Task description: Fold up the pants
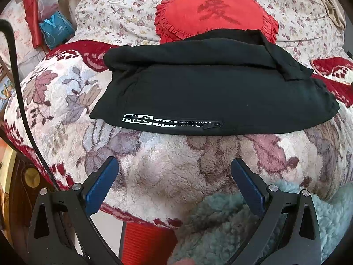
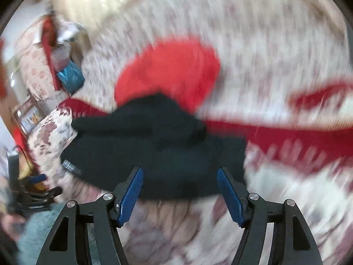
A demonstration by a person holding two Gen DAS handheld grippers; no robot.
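Fleecy floral blanket (image 1: 167, 154) is spread beneath folded black pants (image 1: 209, 95), bare fleece shown before their near edge. Left gripper (image 1: 174, 165) and right gripper (image 2: 179, 176) are held spread, empty.

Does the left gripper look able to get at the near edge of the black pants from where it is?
Probably yes: the left gripper is open, and only bare floral blanket lies between it and the black pants.

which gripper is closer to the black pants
Right. The right gripper has its open fingers at the near edge of the pants; the left gripper is open, short of them over the blanket.
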